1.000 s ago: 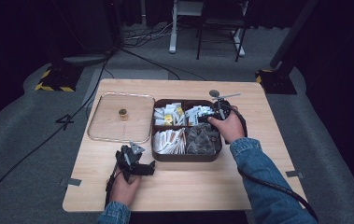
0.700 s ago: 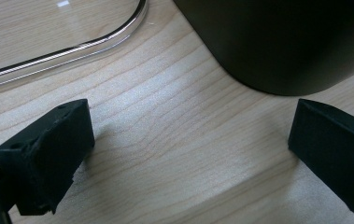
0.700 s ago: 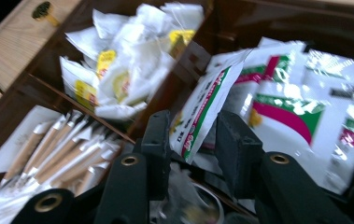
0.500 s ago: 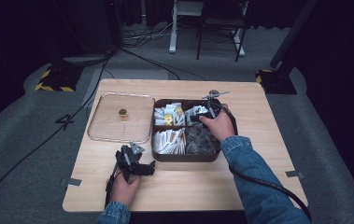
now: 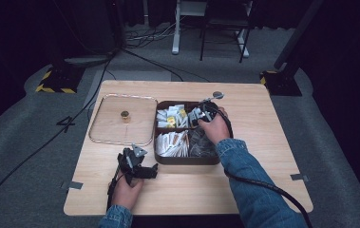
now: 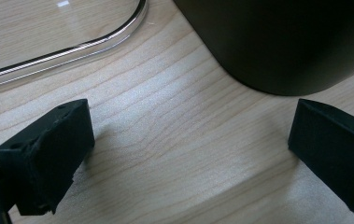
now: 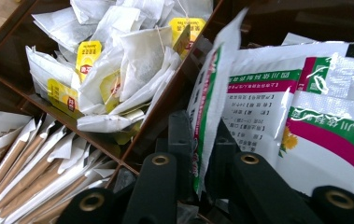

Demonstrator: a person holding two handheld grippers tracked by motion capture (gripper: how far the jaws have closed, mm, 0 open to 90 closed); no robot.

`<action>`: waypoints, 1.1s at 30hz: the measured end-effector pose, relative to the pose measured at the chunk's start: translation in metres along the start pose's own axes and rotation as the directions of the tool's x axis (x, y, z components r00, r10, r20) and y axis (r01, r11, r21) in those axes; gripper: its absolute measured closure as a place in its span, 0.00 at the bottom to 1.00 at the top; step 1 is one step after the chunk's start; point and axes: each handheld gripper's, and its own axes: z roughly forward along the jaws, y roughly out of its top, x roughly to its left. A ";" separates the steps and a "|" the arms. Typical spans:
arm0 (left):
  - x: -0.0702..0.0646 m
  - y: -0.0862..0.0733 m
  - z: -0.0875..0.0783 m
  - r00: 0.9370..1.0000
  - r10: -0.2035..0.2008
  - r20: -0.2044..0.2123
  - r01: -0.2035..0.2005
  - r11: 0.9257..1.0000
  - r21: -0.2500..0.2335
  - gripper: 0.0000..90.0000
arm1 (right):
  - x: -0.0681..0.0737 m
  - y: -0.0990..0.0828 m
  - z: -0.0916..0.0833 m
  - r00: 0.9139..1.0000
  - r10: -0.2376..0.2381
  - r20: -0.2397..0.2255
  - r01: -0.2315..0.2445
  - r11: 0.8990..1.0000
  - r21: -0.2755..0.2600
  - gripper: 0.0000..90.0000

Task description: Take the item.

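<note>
A dark brown divided box (image 5: 187, 161) stands in the middle of the wooden table. Its back left compartment holds white tea bags (image 7: 118, 60) with yellow tags; the front left one holds several paper stick sachets (image 7: 30, 158). My right gripper (image 7: 201, 135) reaches into the back right compartment and is shut on the edge of a white, green and pink sachet (image 7: 207, 102), which stands upright beside more of the same kind (image 7: 305, 107). From above, the right gripper (image 5: 197, 115) is at the box's centre divider. My left gripper (image 5: 142, 167) lies open on the table by the box's front left corner (image 6: 282, 42).
A clear glass lid (image 5: 116, 128) with a small brass knob (image 5: 125, 114) lies flat left of the box; its rim (image 6: 72, 46) is close ahead of the left gripper. A small round grey object (image 5: 218, 95) sits behind the box. A black cable trails off my right forearm.
My right hand has moved left across the back of the box, from its right edge to the centre divider. The left gripper has stayed still.
</note>
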 end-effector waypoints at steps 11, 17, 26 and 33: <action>0.000 0.000 0.000 1.000 -0.001 0.001 0.001 1.000 0.001 0.01 | 0.003 0.007 -0.017 1.000 0.008 0.024 -0.007 0.999 -0.036 0.95; 0.000 0.000 0.000 1.000 0.001 0.001 -0.001 1.000 0.002 0.01 | 0.004 0.011 -0.033 1.000 0.002 0.006 -0.002 0.997 -0.082 0.95; 0.000 0.000 0.000 1.000 0.002 0.002 -0.002 1.000 0.004 0.01 | 0.006 0.013 -0.061 0.999 -0.025 -0.021 0.022 0.990 -0.142 0.95; 0.000 0.000 0.000 1.000 0.002 0.001 -0.002 1.000 0.002 0.01 | 0.003 0.008 -0.088 0.999 -0.035 -0.042 0.026 0.983 -0.183 0.95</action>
